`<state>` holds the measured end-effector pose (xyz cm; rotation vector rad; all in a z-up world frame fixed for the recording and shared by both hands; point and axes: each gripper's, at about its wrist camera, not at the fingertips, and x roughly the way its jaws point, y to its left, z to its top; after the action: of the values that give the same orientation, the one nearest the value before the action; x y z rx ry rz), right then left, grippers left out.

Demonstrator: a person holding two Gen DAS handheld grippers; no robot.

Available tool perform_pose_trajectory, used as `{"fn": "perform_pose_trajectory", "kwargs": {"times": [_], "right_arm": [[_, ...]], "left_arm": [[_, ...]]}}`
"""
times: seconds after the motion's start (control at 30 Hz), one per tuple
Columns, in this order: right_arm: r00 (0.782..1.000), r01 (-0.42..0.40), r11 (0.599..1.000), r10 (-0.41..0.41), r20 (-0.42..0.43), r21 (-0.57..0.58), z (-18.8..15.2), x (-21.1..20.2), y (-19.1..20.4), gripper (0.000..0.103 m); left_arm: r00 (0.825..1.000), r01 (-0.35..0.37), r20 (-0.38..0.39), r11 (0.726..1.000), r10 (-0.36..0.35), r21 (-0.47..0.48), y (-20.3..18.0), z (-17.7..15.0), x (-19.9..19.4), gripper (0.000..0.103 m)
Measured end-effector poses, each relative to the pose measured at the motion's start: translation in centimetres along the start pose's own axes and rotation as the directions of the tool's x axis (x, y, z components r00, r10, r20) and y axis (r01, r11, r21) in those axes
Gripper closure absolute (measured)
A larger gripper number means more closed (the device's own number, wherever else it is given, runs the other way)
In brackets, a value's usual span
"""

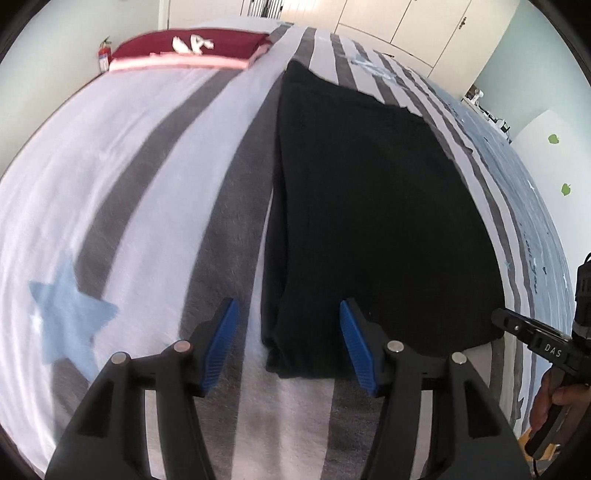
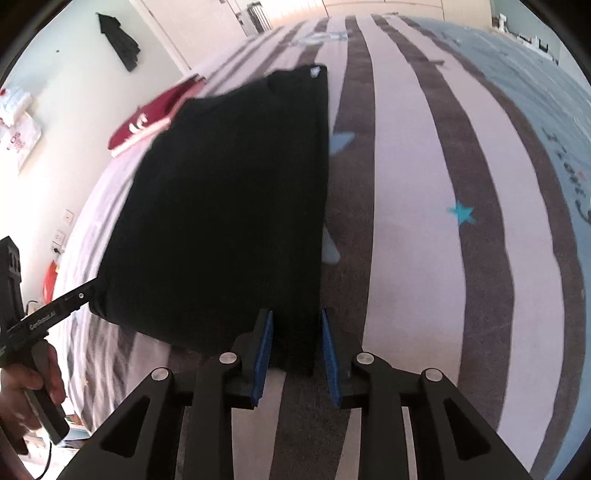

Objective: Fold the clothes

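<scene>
- Left gripper (image 1: 288, 345): jaws wide, nothing pressed; the near left corner of the black garment (image 1: 369, 221) lies between its blue pads (image 1: 219, 347).
- Right gripper (image 2: 297, 350): jaws narrow, pads flanking the garment's near right corner, apparently not pressing.
- Garment: folded flat on the striped bed (image 1: 129, 166), extending ahead of both grippers.
- Red garment (image 1: 184, 51): far ahead, left.

I'm working in a home bedroom: a bed (image 1: 110, 155) spread with a grey-and-white striped cover printed with blue stars, cream wardrobe doors (image 1: 413, 26) along the far wall, a dark garment (image 2: 120, 38) hanging on the pale wall, and light switches (image 2: 64, 225) beside the bed.
</scene>
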<state>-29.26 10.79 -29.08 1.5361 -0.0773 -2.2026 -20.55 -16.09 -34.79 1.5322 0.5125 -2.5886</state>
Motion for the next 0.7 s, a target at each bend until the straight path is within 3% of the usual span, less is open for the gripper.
{"fn": "perform_pose_trajectory", "kwargs": {"times": [0.1,0.17,0.23,0.3,0.37,0.57,0.7], "right_arm": [[1.000,-0.006,1.000,0.006,0.003,0.001,-0.9,-0.1,0.0,0.079],[1.000,-0.014,1.000,0.014,-0.003,0.002,-1.7,-0.2,0.0,0.079],[1.000,-0.011,1.000,0.011,-0.004,0.001,-2.2,-0.1,0.2,0.079],[1.000,0.006,1.000,-0.006,0.000,-0.019,-2.3,0.2,0.4,0.081],[1.000,0.006,0.999,-0.006,-0.004,-0.036,-2.1,0.2,0.7,0.091],[1.000,-0.003,0.998,0.003,0.012,-0.069,-0.9,-2.4,1.7,0.093],[0.996,-0.016,0.996,0.023,0.085,-0.087,1.9,-6.4,3.2,0.094]], "left_arm": [[1.000,0.000,-0.003,1.000,0.000,0.003,-0.1,-0.5,0.4,0.049],[1.000,0.002,-0.008,1.000,-0.002,0.012,-0.7,-1.2,0.5,0.056],[1.000,-0.001,-0.013,0.999,0.002,0.050,-1.5,-1.1,1.1,0.074],[1.000,-0.014,-0.017,0.998,0.015,0.062,-2.3,-1.0,1.3,0.079],[1.000,-0.015,-0.016,0.998,0.016,0.058,-2.3,-0.7,1.2,0.081],[1.000,-0.001,0.008,0.996,0.000,0.093,-3.1,1.5,-1.9,0.087],[0.997,0.011,0.074,0.995,-0.018,0.096,-4.1,5.2,-5.3,0.088]]}}
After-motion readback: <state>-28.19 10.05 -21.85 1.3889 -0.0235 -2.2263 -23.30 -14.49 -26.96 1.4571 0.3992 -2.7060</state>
